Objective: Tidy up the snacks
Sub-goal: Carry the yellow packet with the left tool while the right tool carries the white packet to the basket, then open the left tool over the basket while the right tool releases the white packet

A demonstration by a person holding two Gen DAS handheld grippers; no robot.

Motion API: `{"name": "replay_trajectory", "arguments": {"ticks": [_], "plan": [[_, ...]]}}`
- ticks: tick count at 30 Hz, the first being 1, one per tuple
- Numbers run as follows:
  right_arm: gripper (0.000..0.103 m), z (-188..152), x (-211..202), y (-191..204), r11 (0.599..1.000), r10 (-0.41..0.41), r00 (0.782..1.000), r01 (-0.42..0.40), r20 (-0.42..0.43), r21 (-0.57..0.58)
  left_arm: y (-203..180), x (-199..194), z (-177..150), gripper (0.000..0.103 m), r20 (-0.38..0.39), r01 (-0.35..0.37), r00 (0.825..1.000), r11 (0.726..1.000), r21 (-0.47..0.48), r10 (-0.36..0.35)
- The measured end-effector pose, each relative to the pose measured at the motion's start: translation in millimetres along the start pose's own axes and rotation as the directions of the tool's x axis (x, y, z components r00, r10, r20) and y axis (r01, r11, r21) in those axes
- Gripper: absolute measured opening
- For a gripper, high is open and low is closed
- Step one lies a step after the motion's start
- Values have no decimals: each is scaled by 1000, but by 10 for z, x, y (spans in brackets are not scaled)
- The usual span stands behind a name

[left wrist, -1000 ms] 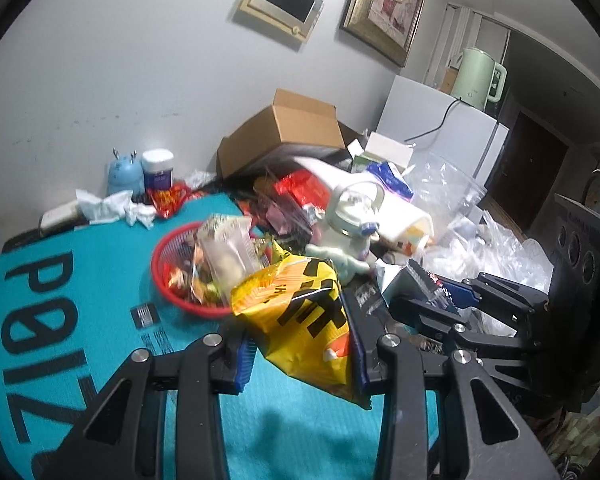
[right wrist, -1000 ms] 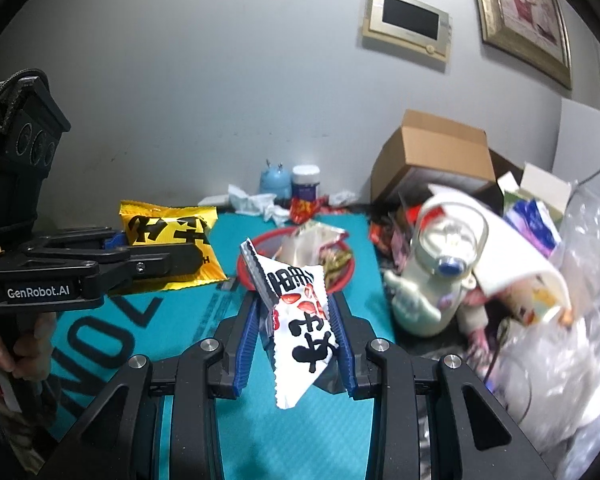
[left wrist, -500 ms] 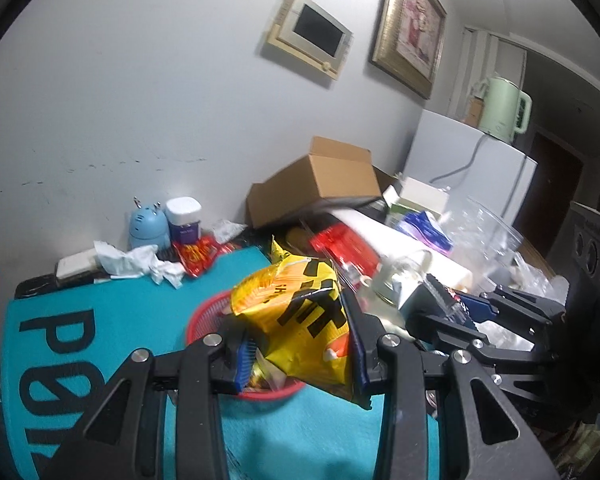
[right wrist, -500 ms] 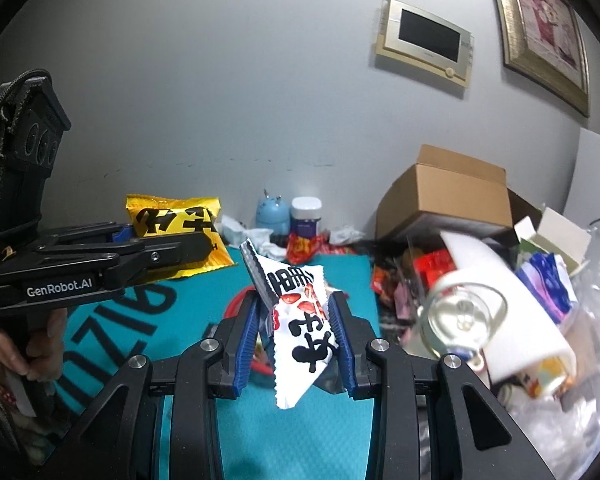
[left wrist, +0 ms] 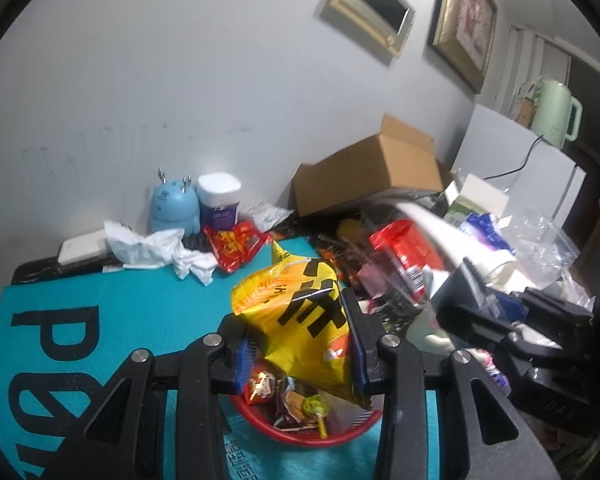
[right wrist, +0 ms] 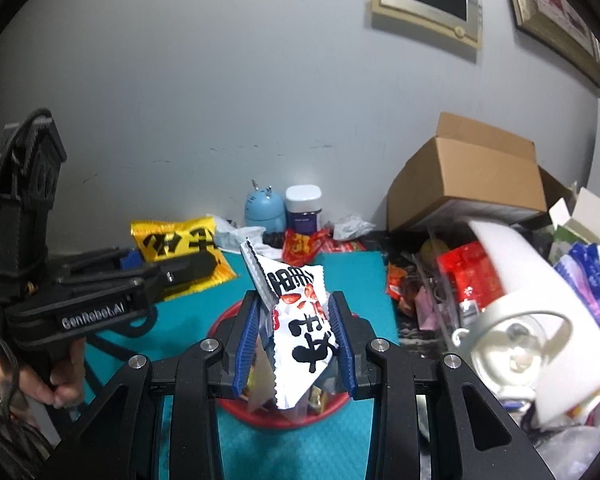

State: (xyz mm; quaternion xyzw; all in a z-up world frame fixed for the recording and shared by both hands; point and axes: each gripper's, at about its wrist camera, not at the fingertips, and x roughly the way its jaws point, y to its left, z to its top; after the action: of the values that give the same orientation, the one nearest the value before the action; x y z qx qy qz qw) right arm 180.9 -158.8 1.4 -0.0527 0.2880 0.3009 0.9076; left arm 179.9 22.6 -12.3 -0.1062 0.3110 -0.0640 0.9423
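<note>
My left gripper (left wrist: 302,354) is shut on a yellow snack bag with black lettering (left wrist: 296,312) and holds it just above a red basket (left wrist: 308,434) with several snack packets in it. The same bag (right wrist: 180,246) and the left gripper (right wrist: 168,276) show at the left of the right wrist view. My right gripper (right wrist: 296,344) is shut on a white snack bag with black and red print (right wrist: 300,328), also above the red basket (right wrist: 284,420). The right gripper (left wrist: 484,312) appears at the right of the left wrist view.
The basket sits on a teal mat (left wrist: 100,320). At the back wall stand a blue figure (left wrist: 174,208), a white-lidded jar (left wrist: 219,200), crumpled tissue (left wrist: 156,246) and a red packet (left wrist: 236,242). A cardboard box (right wrist: 468,176), red packs (right wrist: 468,276) and clutter crowd the right.
Both grippers have moved forward and now hang directly over the red basket, each still holding its bag. The basket has dropped beneath the fingers in both views.
</note>
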Motion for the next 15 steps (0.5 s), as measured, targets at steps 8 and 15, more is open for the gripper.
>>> {"name": "replay_trajectory", "arguments": {"ticks": [8, 15], "plan": [[34, -60, 369, -24, 1000, 17, 999, -16, -37, 15, 209, 504, -171, 37, -146, -52, 988, 999, -9, 50], [34, -152, 549, -44, 999, 31, 997, -29, -68, 27, 241, 765, -325, 37, -225, -71, 972, 997, 4, 70]]}}
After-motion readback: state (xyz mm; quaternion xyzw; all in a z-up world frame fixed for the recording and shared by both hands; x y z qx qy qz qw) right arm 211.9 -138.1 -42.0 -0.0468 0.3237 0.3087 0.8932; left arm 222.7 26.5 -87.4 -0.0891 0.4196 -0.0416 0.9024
